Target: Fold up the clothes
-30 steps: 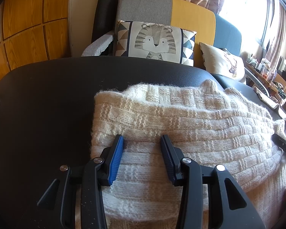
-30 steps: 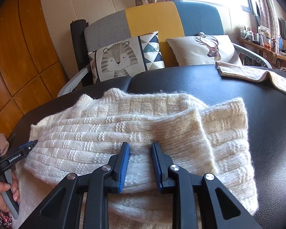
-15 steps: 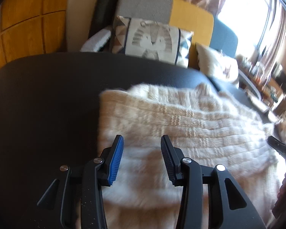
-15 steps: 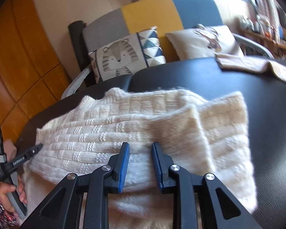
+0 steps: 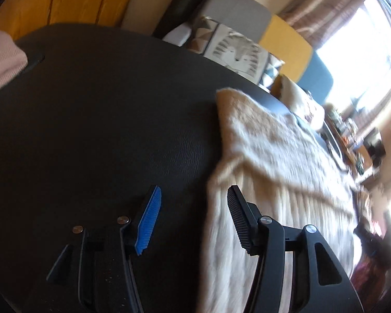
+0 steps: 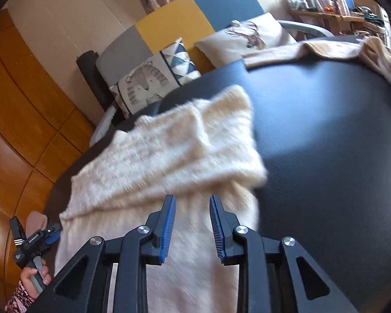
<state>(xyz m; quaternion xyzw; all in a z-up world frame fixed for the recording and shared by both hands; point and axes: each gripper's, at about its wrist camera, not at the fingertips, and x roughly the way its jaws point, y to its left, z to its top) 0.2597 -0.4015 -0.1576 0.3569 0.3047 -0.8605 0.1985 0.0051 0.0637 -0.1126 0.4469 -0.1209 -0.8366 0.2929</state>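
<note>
Your left gripper (image 5: 193, 208): jaws opening, empty, sweater (image 5: 273, 161) at 3 o'clock | right gripper (image 6: 191, 219): opening over sweater, gripping nothing | lettering unreadable

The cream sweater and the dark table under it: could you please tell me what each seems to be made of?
The cream sweater looks like chunky knitted wool or acrylic yarn: fuzzy edges, ribbed rows. The dark table appears covered in black leather or vinyl, I cannot tell which: fine pebbled grain with a soft sheen.

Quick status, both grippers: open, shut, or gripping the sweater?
Left gripper: jaws opening, nothing gripped; the cream sweater edge lies by one finger.
Right gripper: jaws opening over the sweater, pads not pressing on it.
</note>
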